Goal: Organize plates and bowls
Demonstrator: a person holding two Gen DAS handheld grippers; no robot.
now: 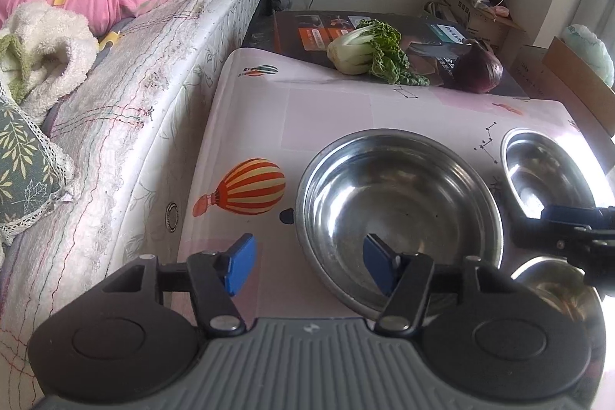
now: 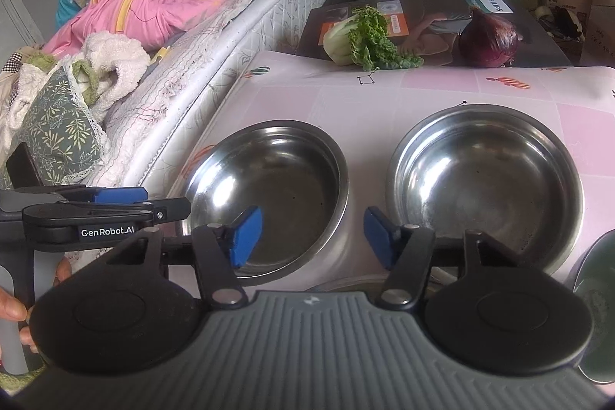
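Hovering over the pink balloon-print table (image 1: 292, 110), the left gripper (image 1: 303, 266) has its blue pads spread wide and nothing between them. One pad sits over the near rim of the left steel bowl (image 1: 399, 210), the other hangs over bare tablecloth. Right next to that bowl, a bit apart, is the right steel bowl (image 1: 538, 171), both upright and empty as far as I can see.

The right gripper (image 2: 313, 237) is also wide open, holding nothing, hanging above the gap between the two bowls' near rims. Another shiny steel dish (image 1: 557, 291) pokes out at the near edge under the right tool, mostly hidden. There's a greenish cup or bowl (image 2: 595, 302) at the right border of the right wrist view, can't tell which.

At the back of the table: a bok choy (image 2: 361, 41) and a red onion (image 2: 488, 39), well apart from the bowls. Mattress (image 1: 161, 72) with piled bedding runs along the left side.
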